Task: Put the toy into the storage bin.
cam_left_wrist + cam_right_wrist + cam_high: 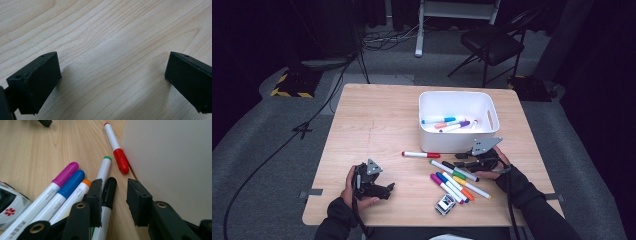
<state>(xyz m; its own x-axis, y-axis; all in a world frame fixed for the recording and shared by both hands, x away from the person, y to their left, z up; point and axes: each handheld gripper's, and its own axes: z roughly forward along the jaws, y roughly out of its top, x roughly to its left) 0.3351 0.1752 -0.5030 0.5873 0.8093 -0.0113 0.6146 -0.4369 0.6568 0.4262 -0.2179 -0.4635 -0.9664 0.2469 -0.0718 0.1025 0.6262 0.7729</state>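
A: Item one, your right gripper [113,197]. Jaws part-closed around the black marker [109,192], which lies on the table [377,125] just beside the bin [458,142]. The left pad touches it; the right pad stands off. Not yet a grip.

B: Risk there?

A: The green marker [104,168] lies against the black one. Your left jaw sits between them, so closing could nudge green, or pinch both.

B: Item two?

A: Bin wall, close on your right jaw. Drift that way and you shove the bin.

B: Item three?

A: Black marker is round. Clamp off-centre and it may roll away.

B: Left gripper [112,82]?

A: Released, jaws wide over bare wood, holding nothing.
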